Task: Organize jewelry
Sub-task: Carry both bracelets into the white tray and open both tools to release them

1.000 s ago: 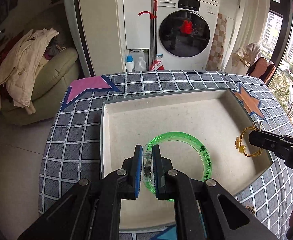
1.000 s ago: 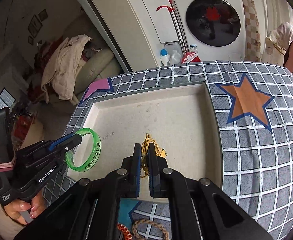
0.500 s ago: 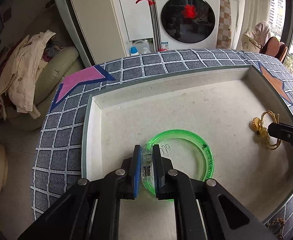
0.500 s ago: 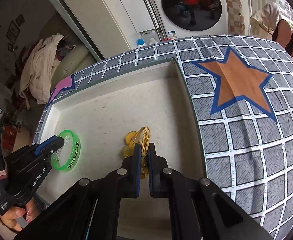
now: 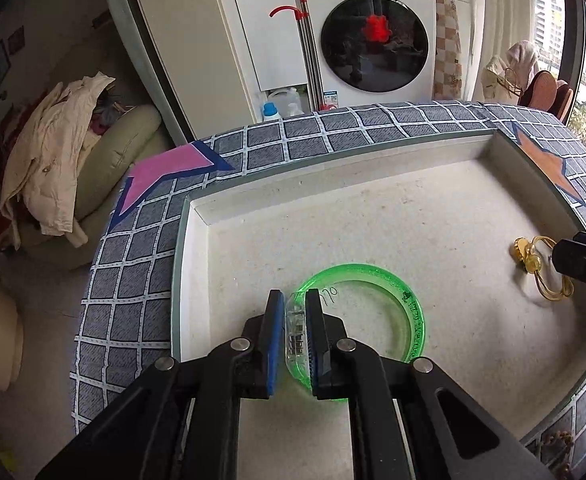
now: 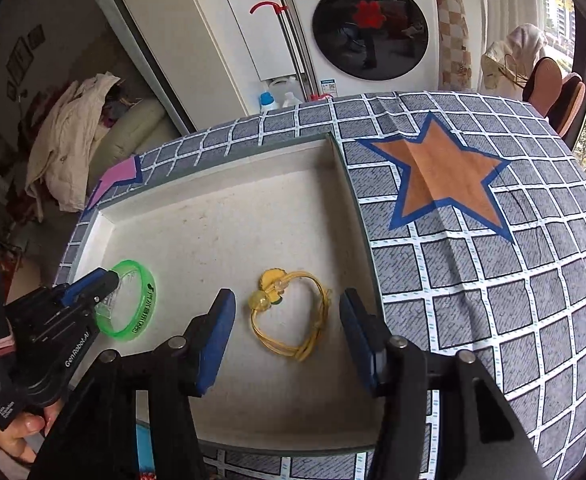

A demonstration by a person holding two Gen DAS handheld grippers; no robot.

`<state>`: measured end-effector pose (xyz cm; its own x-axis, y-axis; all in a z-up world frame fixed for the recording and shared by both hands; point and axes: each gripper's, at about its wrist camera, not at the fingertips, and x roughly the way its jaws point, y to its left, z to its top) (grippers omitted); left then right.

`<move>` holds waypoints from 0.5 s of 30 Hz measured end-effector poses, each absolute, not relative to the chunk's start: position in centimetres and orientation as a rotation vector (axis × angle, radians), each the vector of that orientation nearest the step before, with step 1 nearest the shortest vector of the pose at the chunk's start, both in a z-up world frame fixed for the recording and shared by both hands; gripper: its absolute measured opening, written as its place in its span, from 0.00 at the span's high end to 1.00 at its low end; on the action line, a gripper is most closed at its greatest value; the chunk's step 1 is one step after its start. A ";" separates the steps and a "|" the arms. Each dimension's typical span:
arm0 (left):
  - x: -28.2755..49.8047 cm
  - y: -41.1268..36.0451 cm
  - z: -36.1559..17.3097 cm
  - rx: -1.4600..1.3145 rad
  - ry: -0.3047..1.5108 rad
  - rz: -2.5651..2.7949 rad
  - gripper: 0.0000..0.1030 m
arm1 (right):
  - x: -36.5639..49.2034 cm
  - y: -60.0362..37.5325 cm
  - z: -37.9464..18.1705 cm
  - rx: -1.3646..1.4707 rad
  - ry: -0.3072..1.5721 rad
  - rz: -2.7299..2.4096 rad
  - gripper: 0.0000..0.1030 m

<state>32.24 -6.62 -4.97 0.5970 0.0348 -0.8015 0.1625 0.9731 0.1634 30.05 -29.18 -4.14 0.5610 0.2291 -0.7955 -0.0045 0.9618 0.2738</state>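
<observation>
A translucent green bangle (image 5: 397, 312) rests on the floor of the white tray (image 5: 333, 184). My left gripper (image 5: 295, 320) is shut on its near-left rim; it also shows in the right wrist view (image 6: 89, 296) with the bangle (image 6: 143, 312). A yellow cord bracelet (image 6: 293, 320) with yellow beads lies flat on the tray floor near the right wall. My right gripper (image 6: 289, 320) is open, its fingers on either side of the bracelet and apart from it. In the left wrist view the bracelet (image 5: 541, 272) lies at the tip of the right gripper.
The tray's wall (image 6: 353, 200) stands just right of the bracelet. The table has a grey checked cloth (image 6: 493, 300) with an orange star (image 6: 441, 176) and a pink star (image 5: 165, 172). A beaded item (image 5: 557, 440) lies outside the tray's near edge. A washing machine (image 5: 373, 36) stands behind.
My right gripper has opened and let go of the yellow bracelet, which now lies flat in the tray. My left gripper stays shut on the green bangle, set down on the tray floor.
</observation>
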 end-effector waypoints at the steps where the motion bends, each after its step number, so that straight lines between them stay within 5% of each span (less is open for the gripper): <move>1: 32.3 -6.6 -4.9 0.222 0.934 -0.078 0.71 | 29.9 -29.1 -3.8 0.259 0.956 0.151 0.42; 10: 32.0 -6.2 -4.2 0.168 0.924 -0.113 0.66 | 27.3 -28.4 -1.5 0.343 0.886 0.182 0.24; 11: 31.9 -6.1 -4.1 0.161 0.923 -0.111 0.50 | 26.8 -28.3 -1.2 0.347 0.877 0.186 0.23; 12: 31.9 -6.0 -3.9 0.149 0.921 -0.104 0.00 | 26.4 -28.2 -0.9 0.350 0.869 0.191 0.23; 15: 31.0 -5.8 -2.5 0.128 0.864 -0.101 0.00 | 25.2 -28.2 -0.1 0.359 0.842 0.197 0.21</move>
<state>31.01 -5.81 -2.47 0.6450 -0.0369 -0.7633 0.1407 0.9875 0.0712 25.23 -28.16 -0.13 0.6524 0.3101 -0.6915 -0.0290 0.9220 0.3861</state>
